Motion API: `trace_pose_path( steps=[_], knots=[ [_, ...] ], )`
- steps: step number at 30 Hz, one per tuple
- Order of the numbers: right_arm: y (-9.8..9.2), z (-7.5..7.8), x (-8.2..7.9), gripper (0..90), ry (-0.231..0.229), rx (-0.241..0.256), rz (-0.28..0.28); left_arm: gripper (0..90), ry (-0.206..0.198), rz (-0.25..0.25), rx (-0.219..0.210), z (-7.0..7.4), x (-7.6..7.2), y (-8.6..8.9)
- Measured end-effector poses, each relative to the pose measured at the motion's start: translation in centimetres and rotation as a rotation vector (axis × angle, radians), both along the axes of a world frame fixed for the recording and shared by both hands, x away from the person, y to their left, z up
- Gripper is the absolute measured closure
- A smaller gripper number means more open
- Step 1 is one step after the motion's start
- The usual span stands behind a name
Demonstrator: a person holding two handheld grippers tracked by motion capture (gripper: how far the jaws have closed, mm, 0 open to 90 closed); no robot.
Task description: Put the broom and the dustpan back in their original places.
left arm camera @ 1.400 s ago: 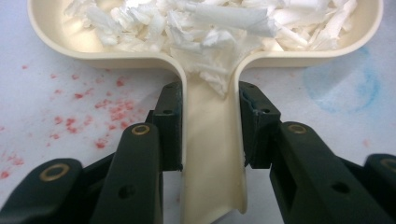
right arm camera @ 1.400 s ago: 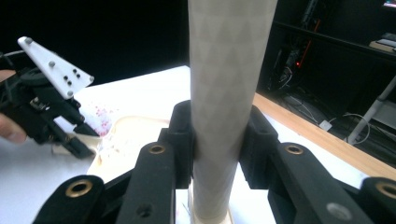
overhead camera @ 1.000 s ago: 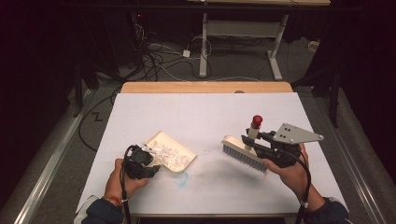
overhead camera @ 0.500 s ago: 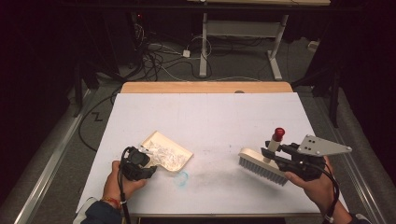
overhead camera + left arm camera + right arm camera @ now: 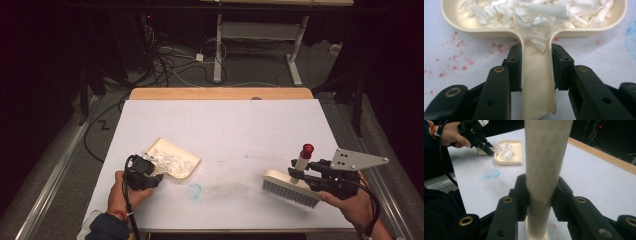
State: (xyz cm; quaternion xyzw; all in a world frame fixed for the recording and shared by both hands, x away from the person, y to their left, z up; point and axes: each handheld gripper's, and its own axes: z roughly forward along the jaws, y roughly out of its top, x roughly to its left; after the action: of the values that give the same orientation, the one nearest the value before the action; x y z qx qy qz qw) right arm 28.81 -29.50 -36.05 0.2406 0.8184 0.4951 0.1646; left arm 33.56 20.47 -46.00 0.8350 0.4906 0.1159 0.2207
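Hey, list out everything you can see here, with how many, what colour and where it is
dustpan: 1, cream, front left of table, handle clamped in left hand-held gripper
paper scraps: a heap, white, inside the dustpan
brush: 1, cream with pale bristles and red handle tip, front right of table, handle clamped in right hand-held gripper
blue mark: 1, blue ring smudge, on table in front of dustpan
table: 1, white top with wooden far edge, centre
cables: several, dark and white, on floor behind table
left hand-held gripper: 1, black, front left
right hand-held gripper: 1, black with grey plate, front right
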Motion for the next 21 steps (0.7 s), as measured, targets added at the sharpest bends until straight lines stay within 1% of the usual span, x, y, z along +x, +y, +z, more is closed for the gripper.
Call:
trace_pose_path(
  steps=[2, 5, 6, 8, 9, 10, 11, 13, 17, 19, 21],
  knots=[
    [0.1, -0.3, 0.1, 70.7, 0.008, -0.017, 0.008, 63.4, -0.004, 0.018, -0.009, 0.0, 0.2, 0.3],
    [0.1, -0.7, 0.5, 70.7, 0.024, -0.028, 0.007, 63.4, -0.005, 0.038, -0.018, -0.1, 0.3, 0.5],
    [0.1, -0.8, 0.6, 70.7, 0.022, -0.03, 0.009, 63.4, -0.006, 0.043, -0.016, -0.1, 0.3, 0.6],
    [0.2, -0.9, 0.8, 70.6, 0.035, -0.041, 0.011, 63.4, -0.006, 0.059, -0.008, -0.2, 0.4, 0.7],
    [0.2, -1.0, 0.9, 70.6, 0.036, -0.046, 0.0, 63.4, -0.005, 0.069, -0.006, -0.3, 0.5, 0.7],
    [0.1, -1.1, 1.1, 70.6, 0.034, -0.042, -0.005, 63.3, -0.005, 0.069, -0.006, -0.3, 0.5, 0.7],
    [0.1, -1.1, 1.2, 70.6, 0.036, -0.039, -0.013, 63.3, -0.007, 0.101, 0.007, -0.3, 0.7, 1.0],
    [-0.1, -1.2, 1.3, 70.6, 0.033, -0.037, -0.021, 63.3, -0.013, 0.125, 0.007, -0.4, 0.9, 1.1],
    [-0.4, -1.3, 1.5, 70.4, 0.033, -0.028, -0.046, 62.8, -0.019, 0.155, -0.017, -0.6, 1.0, 0.9],
    [-0.4, -1.3, 1.5, 70.3, 0.032, -0.029, -0.052, 58.9, -0.015, 0.156, -0.024, -0.6, 0.9, 0.6],
    [-0.4, -1.3, 1.5, 70.1, 0.023, -0.034, -0.056, 53.3, 0.002, 0.153, -0.058, -0.6, 0.8, 0.4]
  ],
)
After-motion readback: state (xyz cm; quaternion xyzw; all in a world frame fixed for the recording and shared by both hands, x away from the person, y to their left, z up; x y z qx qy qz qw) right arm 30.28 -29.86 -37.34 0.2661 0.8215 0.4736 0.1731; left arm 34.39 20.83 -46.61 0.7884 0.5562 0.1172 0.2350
